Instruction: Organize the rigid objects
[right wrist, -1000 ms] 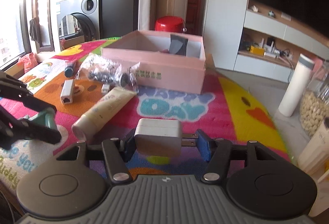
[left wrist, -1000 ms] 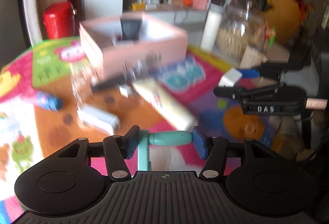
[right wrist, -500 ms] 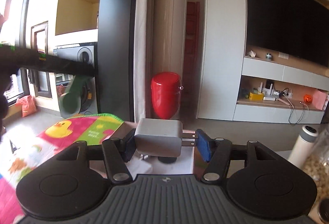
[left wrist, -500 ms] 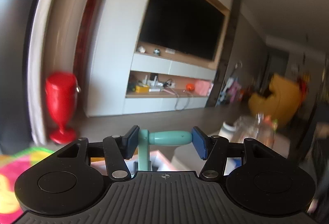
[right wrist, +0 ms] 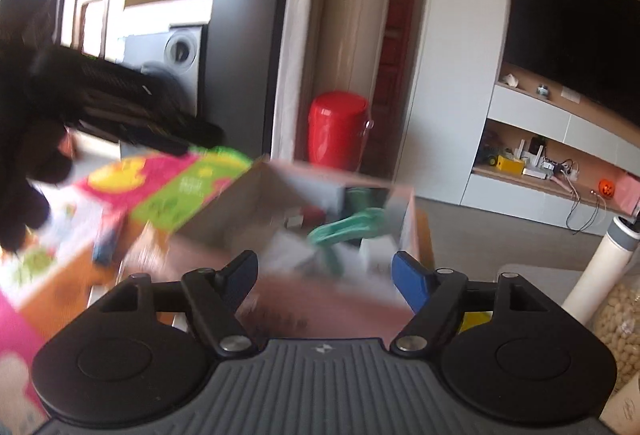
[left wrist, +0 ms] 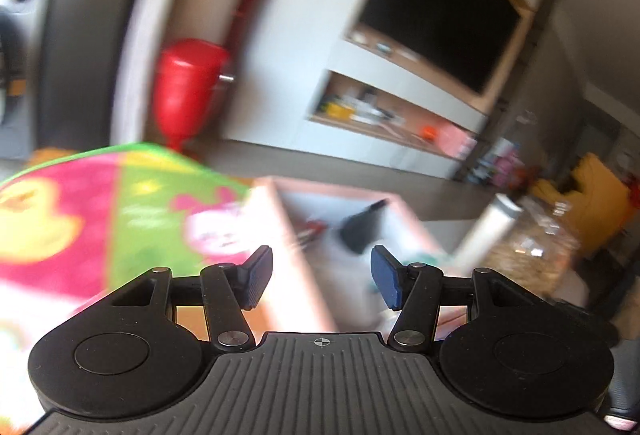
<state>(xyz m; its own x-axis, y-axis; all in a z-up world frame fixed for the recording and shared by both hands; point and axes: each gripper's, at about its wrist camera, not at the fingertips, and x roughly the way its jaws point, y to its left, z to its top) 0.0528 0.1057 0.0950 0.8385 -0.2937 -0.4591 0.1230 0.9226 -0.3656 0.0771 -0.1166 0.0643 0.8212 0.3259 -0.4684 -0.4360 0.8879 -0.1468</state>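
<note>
The pink cardboard box (right wrist: pixel 320 299) sits open on the colourful mat, blurred by motion. Inside it lie a teal handled tool (right wrist: pixel 352 227), a white adapter (right wrist: pixel 376 251) and a dark item (left wrist: pixel 360 231). My right gripper (right wrist: pixel 324 275) is open and empty just above the box's near wall. My left gripper (left wrist: pixel 320 275) is open and empty over the box's left wall (left wrist: pixel 296 267). The left gripper's body also shows as a dark shape in the right wrist view (right wrist: pixel 120 115), at the left.
The colourful play mat (left wrist: pixel 80 219) covers the table. A white bottle (right wrist: pixel 604 263) and a jar of nuts (right wrist: pixel 620 319) stand at the right. A red bin (right wrist: pixel 338 131) stands on the floor behind. A TV cabinet fills the back wall.
Both grippers have opened and let go: the teal tool and the white adapter now lie in the pink box. Both cameras have tilted down toward the box.
</note>
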